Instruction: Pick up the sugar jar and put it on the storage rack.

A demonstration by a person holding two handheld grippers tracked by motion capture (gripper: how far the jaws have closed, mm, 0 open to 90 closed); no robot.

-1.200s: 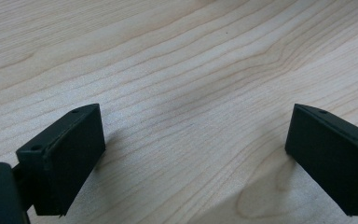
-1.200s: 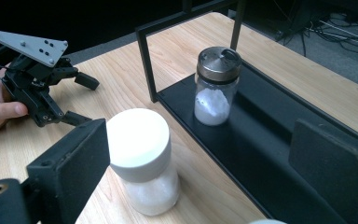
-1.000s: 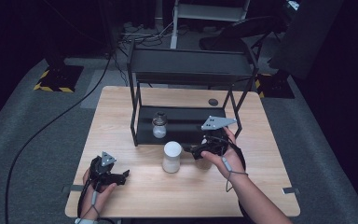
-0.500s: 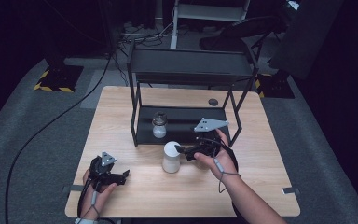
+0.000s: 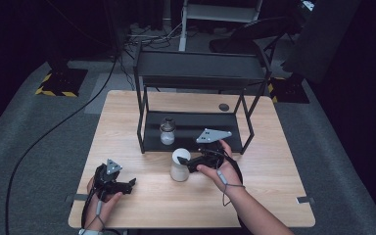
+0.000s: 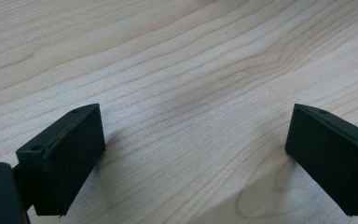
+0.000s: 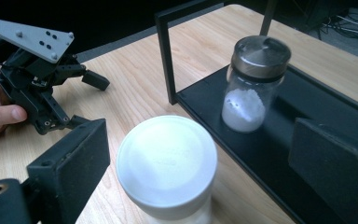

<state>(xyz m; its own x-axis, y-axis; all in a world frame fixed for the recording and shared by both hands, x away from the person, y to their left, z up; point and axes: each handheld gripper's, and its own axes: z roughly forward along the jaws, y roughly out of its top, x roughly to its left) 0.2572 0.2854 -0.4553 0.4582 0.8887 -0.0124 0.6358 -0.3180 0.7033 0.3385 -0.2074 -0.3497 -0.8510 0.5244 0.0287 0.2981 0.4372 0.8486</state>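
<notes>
A white-lidded jar (image 5: 179,165) (image 7: 168,163) stands on the wooden table (image 5: 127,112) just in front of the black rack (image 5: 200,68). My right gripper (image 5: 184,161) (image 7: 200,179) is open, one jaw on each side of the jar's top with a gap on both sides. A glass jar (image 5: 166,130) (image 7: 254,84) with a metal lid and white powder inside sits on the rack's lower shelf. My left gripper (image 5: 129,185) (image 6: 198,156) rests open at the front left over bare wood; the right gripper view shows that left gripper (image 7: 86,100) beyond the jar.
The rack's front-left post (image 7: 167,56) rises close to the white jar. A small dark round disc (image 5: 223,106) lies on the table behind the rack. Cables (image 5: 54,127) trail across the grey floor to the left.
My right gripper has moved left toward the white-lidded jar, and its jaws now flank the jar. The left gripper and both jars have stayed put.
</notes>
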